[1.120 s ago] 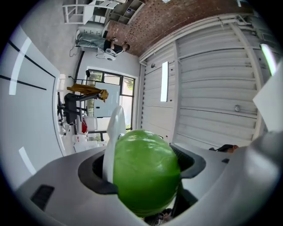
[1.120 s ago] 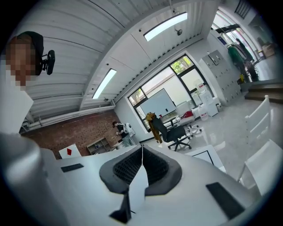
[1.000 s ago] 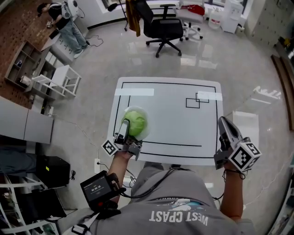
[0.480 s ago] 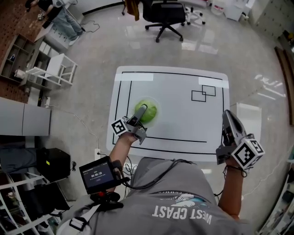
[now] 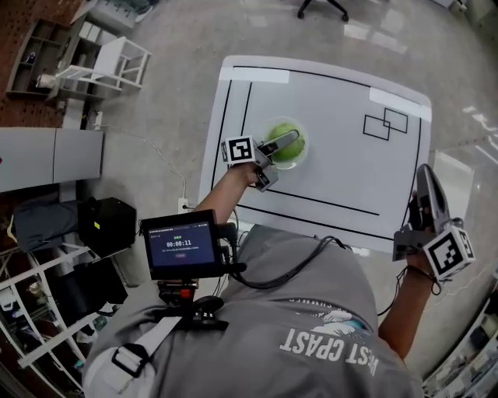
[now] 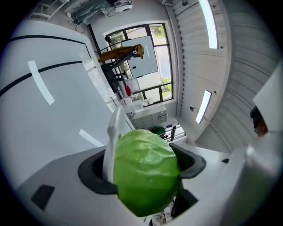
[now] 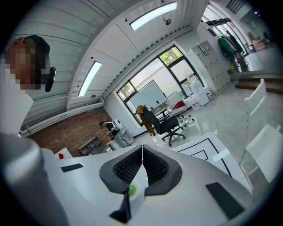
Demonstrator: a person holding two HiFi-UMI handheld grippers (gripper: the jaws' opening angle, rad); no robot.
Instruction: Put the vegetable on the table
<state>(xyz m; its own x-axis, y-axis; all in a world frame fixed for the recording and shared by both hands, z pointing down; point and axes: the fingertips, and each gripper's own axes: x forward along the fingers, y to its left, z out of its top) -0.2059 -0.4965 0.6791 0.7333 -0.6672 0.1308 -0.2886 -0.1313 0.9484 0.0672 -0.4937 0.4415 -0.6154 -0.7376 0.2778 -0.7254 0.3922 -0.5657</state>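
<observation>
two jaws of left gripper (image 5: 282, 143) pinch round green vegetable (image 6: 146, 172) over table (image 5: 342, 163); right gripper (image 7: 142, 152) pressed together, empty. risk: released high, vegetable rolls off edge.

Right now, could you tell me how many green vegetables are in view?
1. The green vegetable is clamped between the left hand-held gripper's jaws, at the white table's left side. No other shows.

Vegetable (image 6: 146, 176) fills gap between left gripper (image 6: 150, 150) jaws, inner jaw faces hidden behind it; whether it touches table (image 5: 342, 171) unclear. Chair (image 5: 320, 6) beyond table's far edge cut by frame top, only legs show. Table's near edge partly behind person's shoulder (image 5: 299, 268).
</observation>
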